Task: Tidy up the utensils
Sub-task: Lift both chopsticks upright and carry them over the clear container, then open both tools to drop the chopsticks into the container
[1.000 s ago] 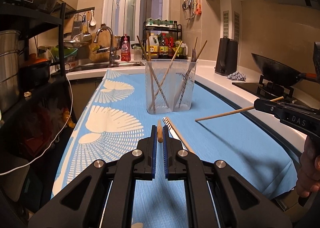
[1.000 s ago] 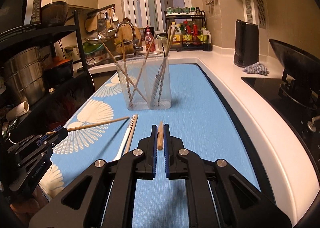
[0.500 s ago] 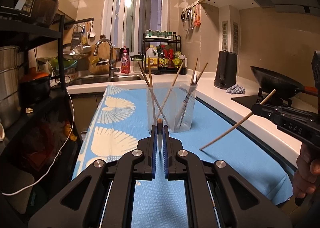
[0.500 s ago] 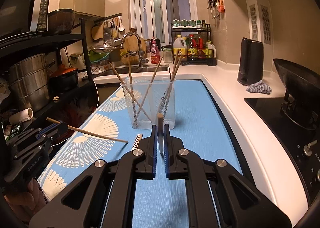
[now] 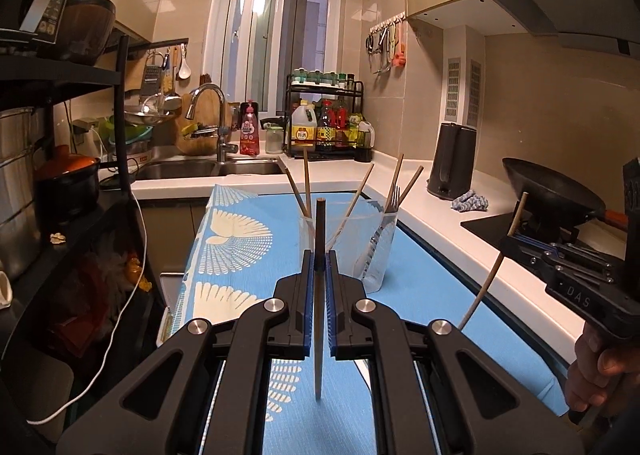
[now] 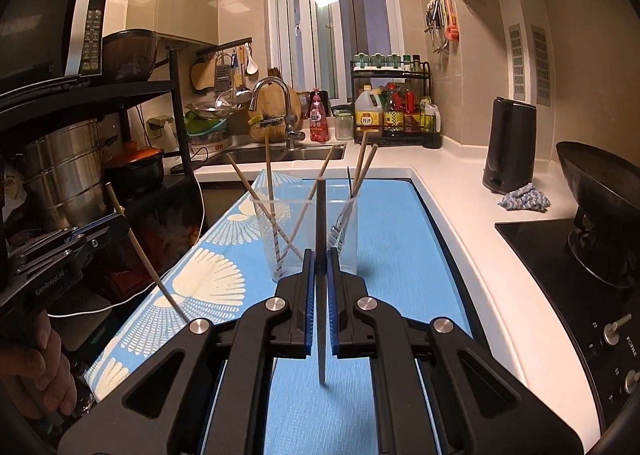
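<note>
We had the clear holder [image 5: 348, 247] standing mid-mat on the blue mat [image 5: 432, 279], toward the mat's far end, nothing between it and either tool. Several chopsticks and a fork [image 5: 394, 197] leaned inside it already. Kettle [image 5: 452, 161] and rag [image 5: 469, 201] sat on the white counter by the right edge, wok [image 5: 552, 191] on the stove beyond. Sink [image 5: 208, 168] and faucet behind the mat's far edge; bottle rack [image 5: 326, 123] in the back corner.

The left view showed the right gripper [image 5: 516, 245] from the side, clamped on a chopstick [image 5: 486, 283] angled down toward the mat, with the person's hand [image 5: 600, 379] on the handle. The right view showed the mirror: left gripper [image 6: 106, 227] over the mat's left edge, pinching its chopstick [image 6: 148, 263] mid-shaft, tip slanting down. Only the right view caught the microwave [image 6: 48, 35] and steel pot [image 6: 68, 171] on the shelf.

In its own view, each gripper's jaws were nearly closed on a chopstick held upright, top end above the fingers, lower end hanging over the mat. Both tools were level, aimed at the holder.
</note>
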Action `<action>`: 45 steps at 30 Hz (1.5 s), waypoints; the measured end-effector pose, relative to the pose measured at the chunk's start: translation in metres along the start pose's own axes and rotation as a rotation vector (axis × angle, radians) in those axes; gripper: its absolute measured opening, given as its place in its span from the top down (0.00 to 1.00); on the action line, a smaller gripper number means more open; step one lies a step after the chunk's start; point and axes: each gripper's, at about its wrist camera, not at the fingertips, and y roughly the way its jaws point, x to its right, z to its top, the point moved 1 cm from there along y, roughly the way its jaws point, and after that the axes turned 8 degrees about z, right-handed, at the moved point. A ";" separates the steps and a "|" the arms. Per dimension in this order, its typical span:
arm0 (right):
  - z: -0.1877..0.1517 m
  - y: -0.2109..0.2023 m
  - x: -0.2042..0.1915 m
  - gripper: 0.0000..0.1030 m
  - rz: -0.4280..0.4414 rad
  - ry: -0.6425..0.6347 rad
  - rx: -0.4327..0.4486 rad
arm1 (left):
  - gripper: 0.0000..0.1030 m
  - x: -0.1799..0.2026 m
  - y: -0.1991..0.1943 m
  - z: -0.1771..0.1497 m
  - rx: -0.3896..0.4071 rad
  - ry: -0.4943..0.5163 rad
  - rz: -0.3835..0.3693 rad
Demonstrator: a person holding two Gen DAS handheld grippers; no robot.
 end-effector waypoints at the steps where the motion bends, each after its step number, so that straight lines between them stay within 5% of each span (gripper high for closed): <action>1: 0.002 0.001 0.000 0.94 0.003 -0.001 -0.002 | 0.95 -0.003 0.003 0.004 -0.015 -0.013 -0.013; 12: 0.063 0.016 0.000 0.94 0.046 -0.020 0.051 | 0.95 -0.014 0.030 0.054 -0.049 -0.052 -0.066; 20: 0.152 0.026 -0.003 0.94 0.054 -0.060 0.190 | 0.95 -0.007 0.049 0.141 0.068 -0.052 -0.106; 25: 0.176 0.051 0.007 0.94 0.053 -0.035 0.230 | 0.95 0.004 0.075 0.170 0.138 -0.057 -0.118; 36: 0.136 0.145 0.025 0.94 0.042 -0.005 0.044 | 0.95 0.022 0.180 0.107 -0.055 -0.041 -0.135; 40: 0.126 0.143 0.026 0.89 0.038 -0.011 0.006 | 0.89 0.020 0.181 0.096 -0.093 -0.031 -0.144; 45: 0.125 0.123 0.030 0.80 0.015 0.004 0.023 | 0.82 0.014 0.151 0.112 -0.020 -0.007 -0.118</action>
